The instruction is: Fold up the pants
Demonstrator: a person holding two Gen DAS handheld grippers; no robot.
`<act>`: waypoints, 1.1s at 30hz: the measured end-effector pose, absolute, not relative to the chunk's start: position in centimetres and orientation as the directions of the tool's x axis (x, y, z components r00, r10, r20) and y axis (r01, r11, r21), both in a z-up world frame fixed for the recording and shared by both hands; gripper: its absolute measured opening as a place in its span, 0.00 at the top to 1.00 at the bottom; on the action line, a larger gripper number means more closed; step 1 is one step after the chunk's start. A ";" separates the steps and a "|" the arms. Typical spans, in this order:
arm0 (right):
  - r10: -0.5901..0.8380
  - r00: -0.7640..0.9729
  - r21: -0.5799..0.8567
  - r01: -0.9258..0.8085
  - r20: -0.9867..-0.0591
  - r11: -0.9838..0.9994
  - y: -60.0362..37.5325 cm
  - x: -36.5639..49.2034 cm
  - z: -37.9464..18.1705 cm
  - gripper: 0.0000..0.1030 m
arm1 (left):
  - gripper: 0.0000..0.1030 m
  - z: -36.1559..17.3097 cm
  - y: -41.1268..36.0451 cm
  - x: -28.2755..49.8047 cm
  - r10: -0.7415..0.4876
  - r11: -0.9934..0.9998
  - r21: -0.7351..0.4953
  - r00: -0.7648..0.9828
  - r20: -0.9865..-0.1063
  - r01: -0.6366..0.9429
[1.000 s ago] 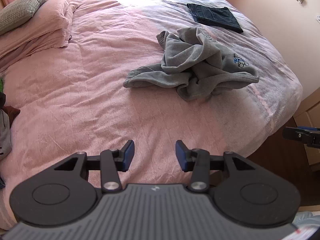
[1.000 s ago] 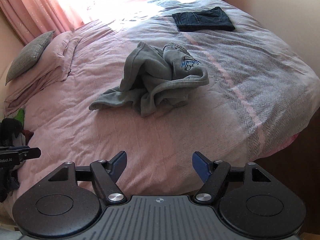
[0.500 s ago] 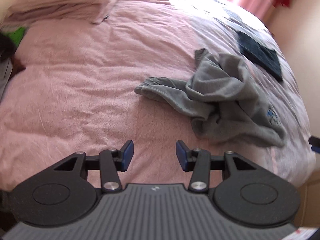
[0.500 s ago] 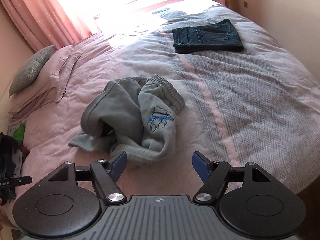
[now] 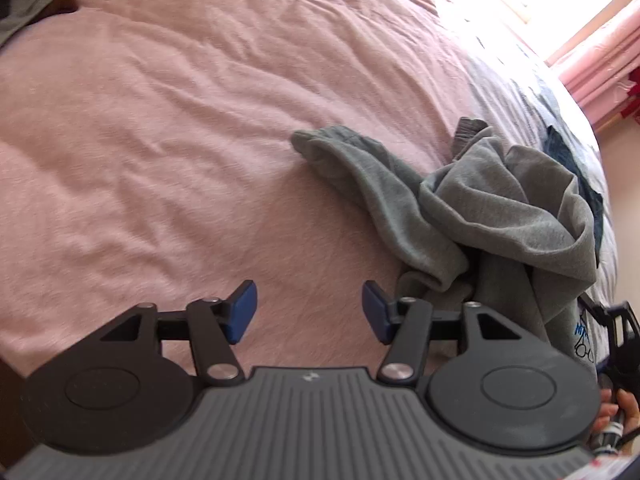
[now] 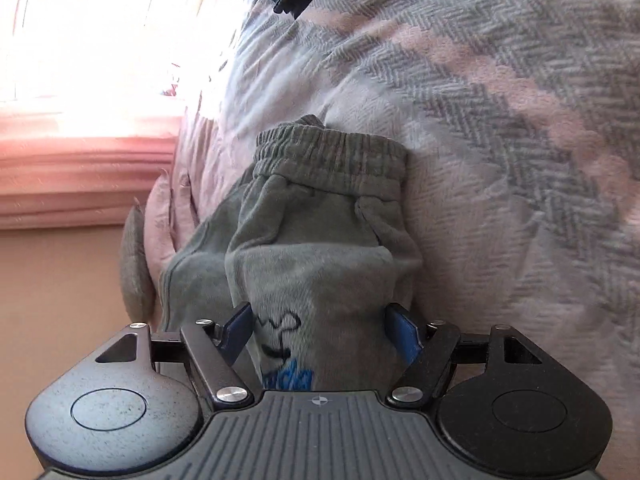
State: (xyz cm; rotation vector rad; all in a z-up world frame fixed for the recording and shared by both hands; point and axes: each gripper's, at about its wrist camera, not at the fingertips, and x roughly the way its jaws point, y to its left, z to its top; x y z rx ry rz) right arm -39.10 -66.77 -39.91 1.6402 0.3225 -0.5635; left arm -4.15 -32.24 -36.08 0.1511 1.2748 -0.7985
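Right wrist view: right gripper (image 6: 320,330) is sitting with fingers spread around a bunched fold of the grey sweatpants (image 6: 320,240), not clamping. Left gripper (image 5: 308,312) is hovering, fingers spread and empty, over the pink bedspread (image 5: 160,140); pants are lying crumpled to its right.

My left claw (image 5: 308,312) sits low in the middle of its frame, jaws spread wide with nothing between them. My right claw (image 6: 322,334) is also spread, its blue pads (image 6: 404,336) flanking grey fabric. A hand (image 5: 624,412) shows at the lower right edge of the left view.
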 end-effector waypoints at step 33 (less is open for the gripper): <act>-0.817 0.536 0.760 0.616 -0.213 0.207 -57.9 -39.7 -12.6 0.91 | 0.92 -20.7 -31.4 21.6 -0.662 0.678 -0.253 0.423 -0.619 0.690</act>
